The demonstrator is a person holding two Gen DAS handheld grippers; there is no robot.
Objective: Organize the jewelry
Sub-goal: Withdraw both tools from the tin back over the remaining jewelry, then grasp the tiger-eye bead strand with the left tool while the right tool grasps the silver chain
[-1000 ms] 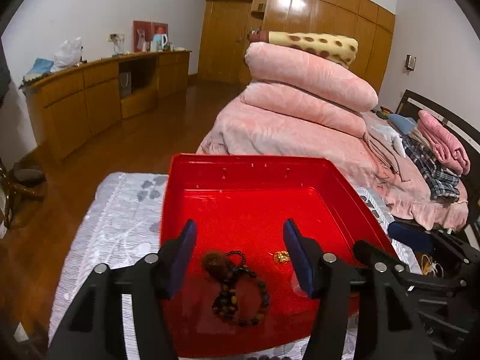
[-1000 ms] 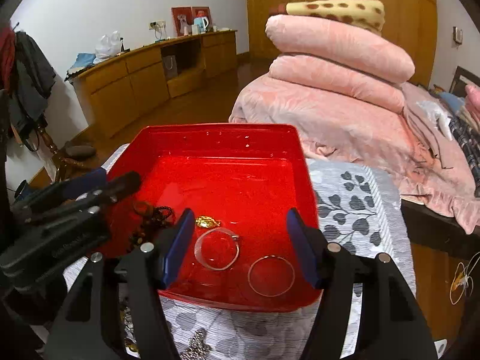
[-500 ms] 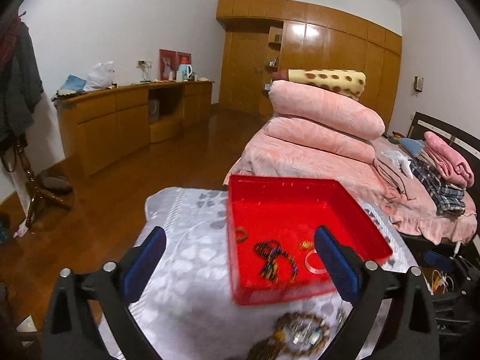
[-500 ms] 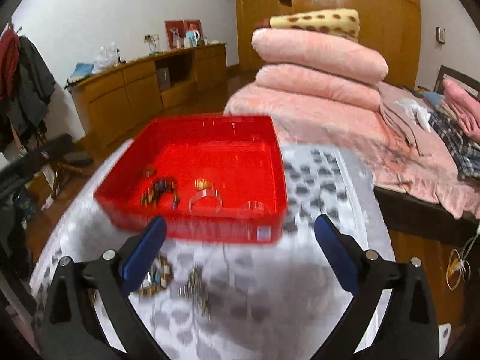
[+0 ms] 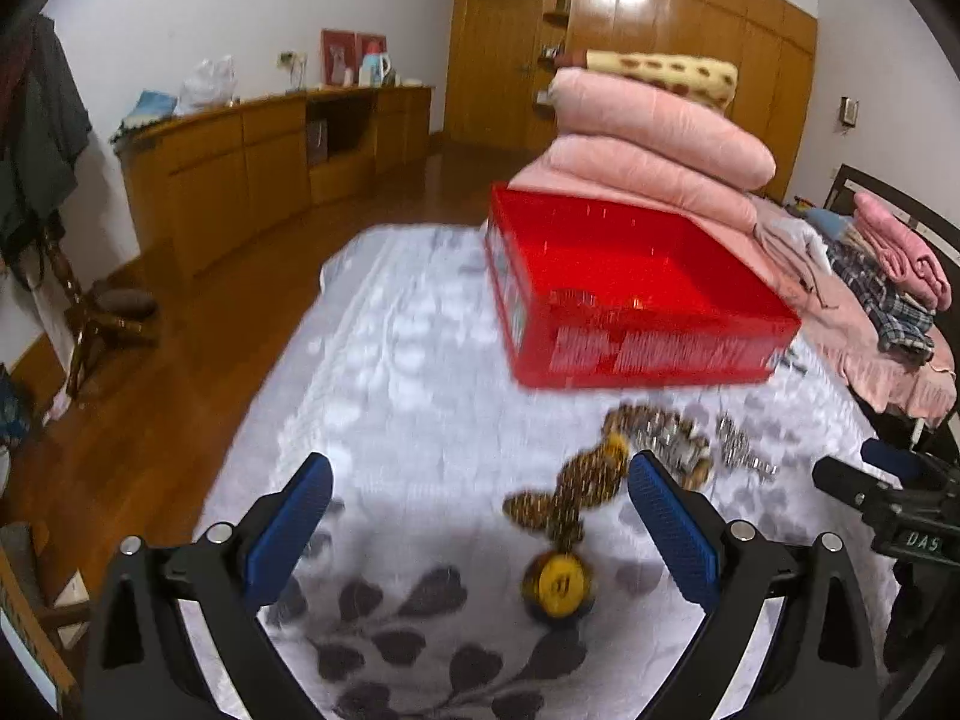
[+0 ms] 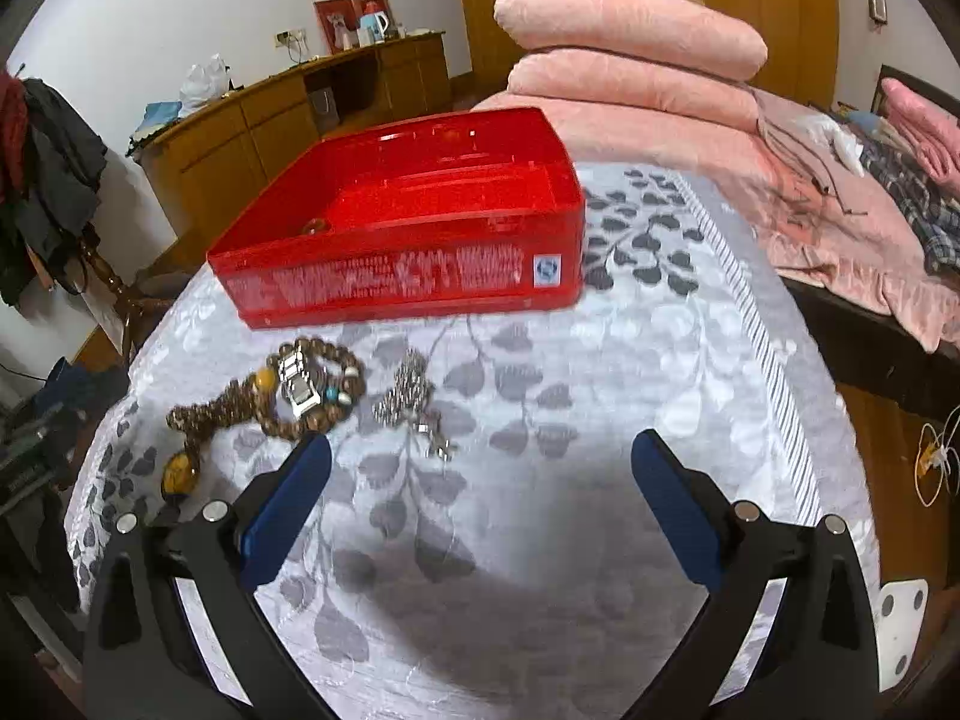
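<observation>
A bedroom with pale walls [image 5: 198, 18] and a glossy wooden floor [image 5: 180, 324]. Ahead and to the left of the claws, a long curved wooden sideboard [image 5: 252, 150] runs along the wall, topped with a white plastic bag [image 5: 207, 81], framed pictures [image 5: 345, 57] and a kettle [image 6: 377, 21]. Straight ahead, floor-to-ceiling wooden wardrobes [image 5: 660, 42] reflect ceiling light. To the right, a bed [image 6: 810, 204] is piled with folded pink quilts [image 5: 654, 144], a yellow spotted blanket [image 5: 660, 75] and plaid clothing [image 5: 882, 294]. Dark garments hang on a coat stand [image 6: 42, 180] at far left. A grey leaf-patterned cloth [image 6: 540, 420] covers the table below.
</observation>
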